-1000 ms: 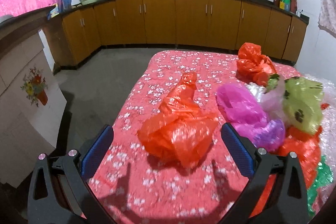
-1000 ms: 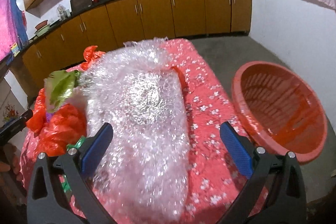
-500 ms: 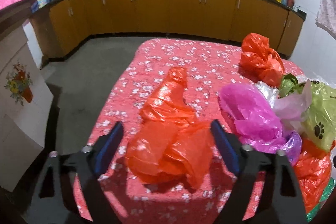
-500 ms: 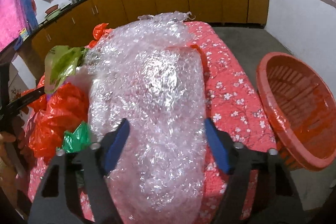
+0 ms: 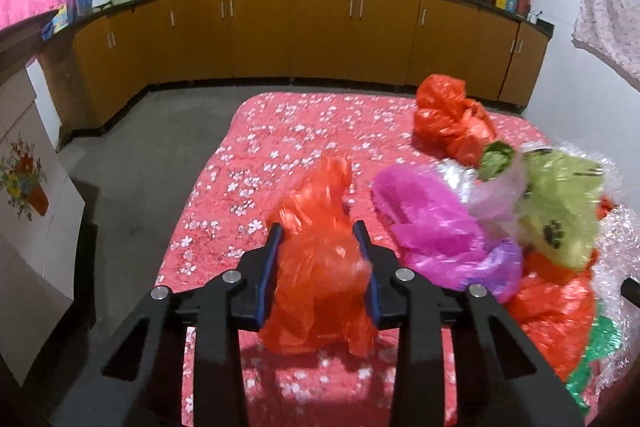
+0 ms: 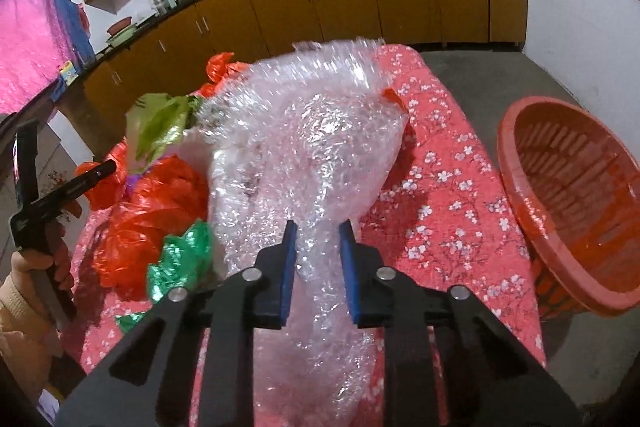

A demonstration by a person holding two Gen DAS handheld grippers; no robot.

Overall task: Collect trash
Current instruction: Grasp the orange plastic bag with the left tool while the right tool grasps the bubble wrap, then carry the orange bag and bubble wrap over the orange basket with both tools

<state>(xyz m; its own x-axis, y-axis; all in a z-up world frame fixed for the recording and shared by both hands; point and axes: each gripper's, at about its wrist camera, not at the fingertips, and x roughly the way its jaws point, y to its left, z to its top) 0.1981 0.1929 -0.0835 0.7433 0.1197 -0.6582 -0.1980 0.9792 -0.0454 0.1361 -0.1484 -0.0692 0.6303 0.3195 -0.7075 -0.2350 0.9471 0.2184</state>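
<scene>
My left gripper (image 5: 319,231) is shut on a crumpled orange plastic bag (image 5: 318,259) and holds it just above the red floral tablecloth (image 5: 280,139). My right gripper (image 6: 318,231) is shut on a big sheet of clear bubble wrap (image 6: 304,155) that lies over the table. An orange slatted basket (image 6: 572,203) stands tilted beside the table at the right. The left gripper also shows in the right wrist view (image 6: 100,169), at the far left.
More trash lies on the table: a magenta bag (image 5: 432,223), a yellow-green bag (image 5: 560,211), a second orange bag (image 5: 452,123) at the back, an orange bag (image 6: 148,215) and green foil (image 6: 180,259). Wooden cabinets (image 5: 320,31) line the far wall.
Both grippers have closed from wide open, the left on the orange bag, the right on the bubble wrap. The orange bag has bunched up between the left fingers.
</scene>
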